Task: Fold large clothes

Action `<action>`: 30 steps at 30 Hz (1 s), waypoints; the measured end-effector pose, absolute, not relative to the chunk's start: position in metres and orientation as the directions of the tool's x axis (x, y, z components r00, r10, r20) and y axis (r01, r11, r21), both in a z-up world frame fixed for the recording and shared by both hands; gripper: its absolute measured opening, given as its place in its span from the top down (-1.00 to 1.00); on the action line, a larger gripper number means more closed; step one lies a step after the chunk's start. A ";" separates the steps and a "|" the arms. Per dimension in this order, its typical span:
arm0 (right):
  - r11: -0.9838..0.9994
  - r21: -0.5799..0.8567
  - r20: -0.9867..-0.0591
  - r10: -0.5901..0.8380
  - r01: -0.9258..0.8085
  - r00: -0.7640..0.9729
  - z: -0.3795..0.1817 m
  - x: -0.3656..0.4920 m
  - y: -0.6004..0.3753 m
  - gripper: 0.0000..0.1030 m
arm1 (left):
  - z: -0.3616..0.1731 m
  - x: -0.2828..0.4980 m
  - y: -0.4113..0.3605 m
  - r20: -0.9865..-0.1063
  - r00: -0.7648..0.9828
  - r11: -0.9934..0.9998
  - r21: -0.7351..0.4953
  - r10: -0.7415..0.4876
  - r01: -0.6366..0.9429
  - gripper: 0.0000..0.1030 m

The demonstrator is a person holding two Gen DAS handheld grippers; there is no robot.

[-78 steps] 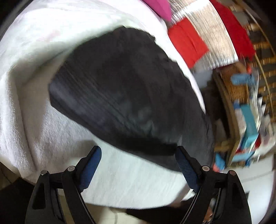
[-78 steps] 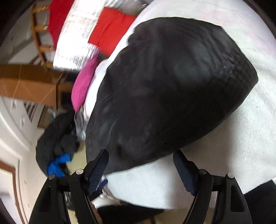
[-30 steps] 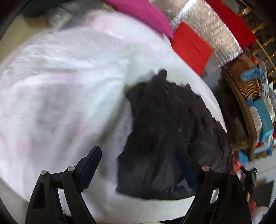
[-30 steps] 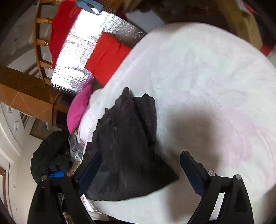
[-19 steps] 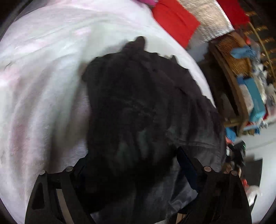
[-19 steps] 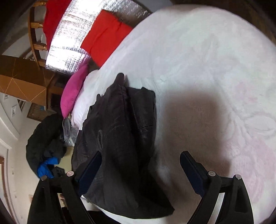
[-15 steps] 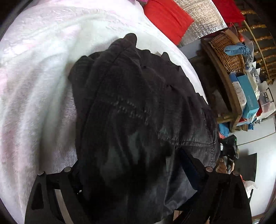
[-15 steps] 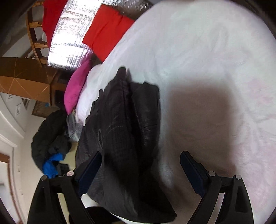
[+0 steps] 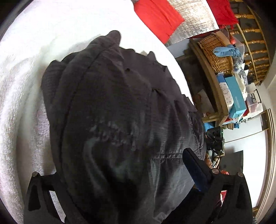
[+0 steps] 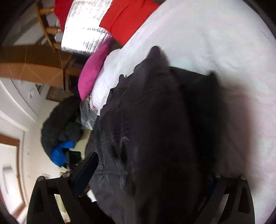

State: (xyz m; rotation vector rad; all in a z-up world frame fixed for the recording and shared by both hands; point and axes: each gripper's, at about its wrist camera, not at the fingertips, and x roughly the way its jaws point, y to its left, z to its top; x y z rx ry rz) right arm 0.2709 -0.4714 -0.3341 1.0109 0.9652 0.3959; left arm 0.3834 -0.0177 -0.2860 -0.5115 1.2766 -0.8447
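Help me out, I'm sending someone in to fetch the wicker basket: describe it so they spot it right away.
Start at the big white bed with the black garment on it, then look to the cluttered wooden shelf unit beside it. The wicker basket sits at the far end of its top, a blue cloth draped over its rim. It is the only woven, golden-brown thing; its neighbours are blue boxes.

The folded jacket [image 9: 120, 120] lies on the blanket [image 9: 25, 103] at the bed's near edge, between the fingers of both grippers. Behind it, cushions [image 9: 155, 15] lean at the bed's head. A wicker basket [image 9: 215, 53] sits on a shelf [image 9: 207, 69] to the right.
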 end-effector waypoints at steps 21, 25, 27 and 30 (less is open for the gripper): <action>0.585 0.792 -0.524 0.500 0.178 0.689 -0.288 0.266 -0.452 0.16 | -0.221 0.368 -0.018 -0.524 0.295 0.600 -0.722 -0.799 0.344 0.36; 0.583 0.801 -0.480 0.492 0.135 0.727 -0.275 0.267 -0.450 0.20 | -0.209 0.365 -0.004 -0.479 0.366 0.595 -0.723 -0.798 0.352 0.38; 0.578 0.805 -0.473 0.488 0.135 0.734 -0.279 0.270 -0.449 0.21 | -0.215 0.370 0.000 -0.512 0.378 0.629 -0.702 -0.771 0.333 0.37; 0.584 0.777 -0.549 0.449 0.233 0.705 -0.303 0.278 -0.457 0.21 | -0.250 0.388 0.003 -0.638 0.316 0.706 -0.680 -0.703 0.197 0.28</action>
